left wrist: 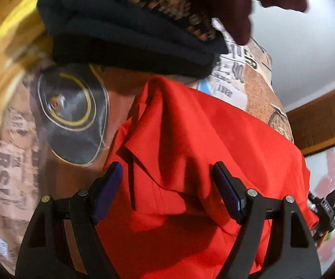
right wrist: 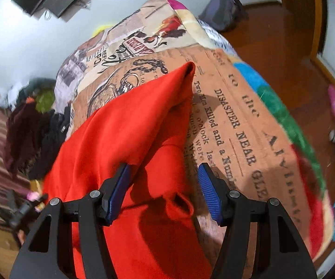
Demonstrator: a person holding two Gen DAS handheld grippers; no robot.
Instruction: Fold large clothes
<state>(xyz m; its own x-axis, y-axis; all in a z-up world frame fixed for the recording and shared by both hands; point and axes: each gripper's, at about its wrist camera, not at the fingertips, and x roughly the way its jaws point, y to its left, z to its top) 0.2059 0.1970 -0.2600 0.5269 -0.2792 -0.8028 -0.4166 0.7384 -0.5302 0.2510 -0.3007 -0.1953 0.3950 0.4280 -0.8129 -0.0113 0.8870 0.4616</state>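
- While both grippers are angling down over it, the printed newspaper-pattern bedspread (right wrist: 241, 107) is carrying everything, its cover running out to a far corner in the right wrist view and dropping off at the right edge toward a wooden floor (right wrist: 281, 46).
- Lying across the middle of that bedspread, the red garment (left wrist: 190, 144) is spreading in loose folds, one pointed corner (right wrist: 188, 67) reaching toward the far end of the cover and its right-hand side lying well in from the bedspread's right edge.
- Sitting beyond the red cloth in the left wrist view, a folded dark navy garment (left wrist: 125, 37) is resting near the far edge, with a round dark emblem with a yellow ring (left wrist: 72, 102) printed on the cover just below it.
- Piling up off the left edge in the right wrist view, a heap of dark clothes (right wrist: 32, 134) is showing.
- Hovering over the red cloth, the left gripper (left wrist: 167, 193) is standing wide apart, its blue pads clear of the fabric and gripping nothing.
- Hanging over the garment's right side, the right gripper (right wrist: 162, 190) is standing partly spread, the left pad looking close to a raised fold, though whether it is touching is unclear; nothing is pinched.
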